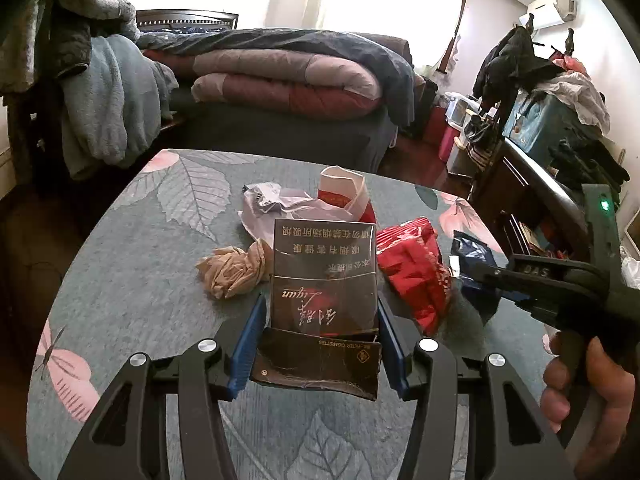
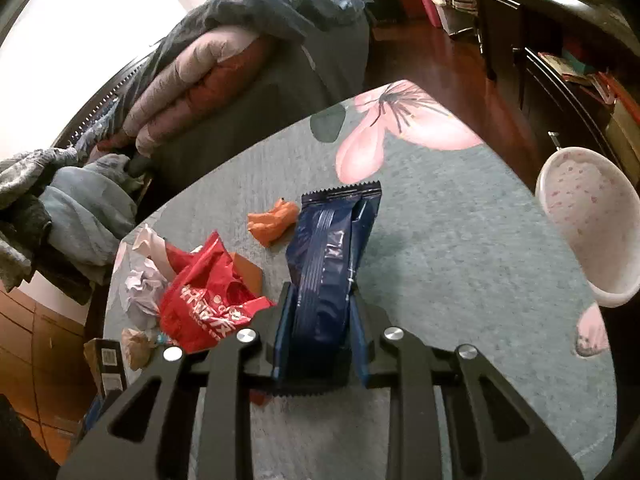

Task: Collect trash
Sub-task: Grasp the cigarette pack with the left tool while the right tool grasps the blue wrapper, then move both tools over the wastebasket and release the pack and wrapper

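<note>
Two claws gripping | left claw point(image 1: 320, 312): clamps dark cigarette pack point(image 1: 323, 280) | right claw point(image 2: 320, 312): squeezes blue wrapper point(image 2: 332, 256) | counter point(image 2: 460, 240): red wrapper point(image 2: 208, 300), white bowl point(image 2: 588, 240)

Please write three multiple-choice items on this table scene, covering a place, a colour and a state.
1. Where does the crumpled red plastic wrapper lie?
A. between the dark cigarette pack and the dark blue foil wrapper
B. on the bed
C. in the bowl

2. What colour is the small crumpled scrap beyond the blue wrapper?
A. green
B. orange
C. white

3. How is the right tool?
A. open, empty
B. out of view
C. shut on the blue wrapper

A: left wrist view shows red between them.
B: right wrist view shows it orange.
C: its fingers pinch the wrapper.
</note>
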